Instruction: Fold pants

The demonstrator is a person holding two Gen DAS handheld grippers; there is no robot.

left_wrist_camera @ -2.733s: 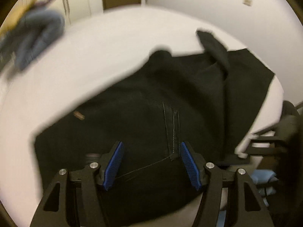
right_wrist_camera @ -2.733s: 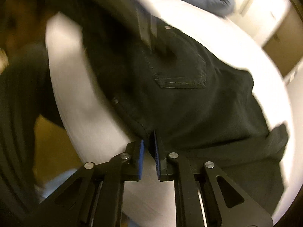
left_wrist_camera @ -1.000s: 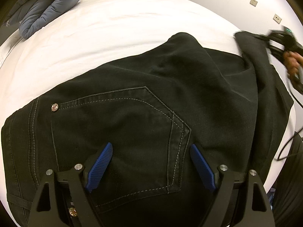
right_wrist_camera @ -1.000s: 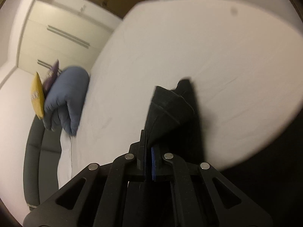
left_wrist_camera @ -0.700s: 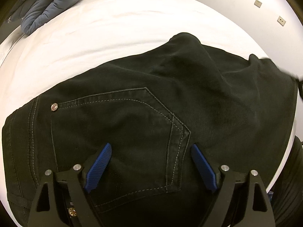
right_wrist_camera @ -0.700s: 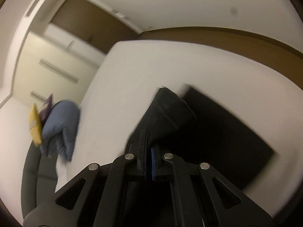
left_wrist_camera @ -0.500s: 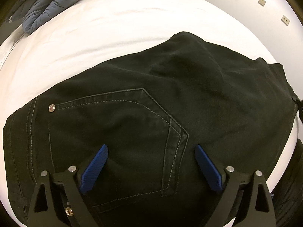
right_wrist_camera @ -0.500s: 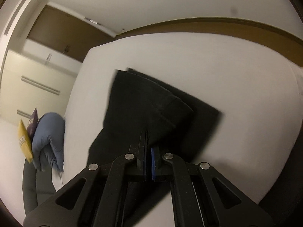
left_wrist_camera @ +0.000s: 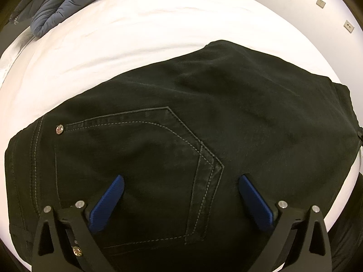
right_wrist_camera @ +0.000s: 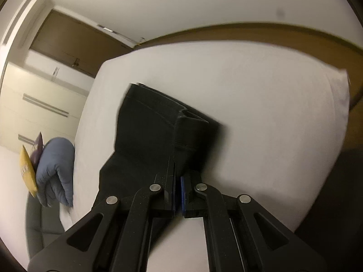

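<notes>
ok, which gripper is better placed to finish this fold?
Right. The right gripper is shut on the pants cuff and can lay it down; the left gripper is opening over the back pocket, gripping nothing.

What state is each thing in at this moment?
Pants: folded over, lying on the bed, back pocket facing up.
Left tool: above the pocket, jaws opening, nothing pinched.
Right tool: shut on the pants' edge.
Bed: covered by a white sheet, lightly wrinkled.
Jacket: bunched at the bed's far corner.
</notes>
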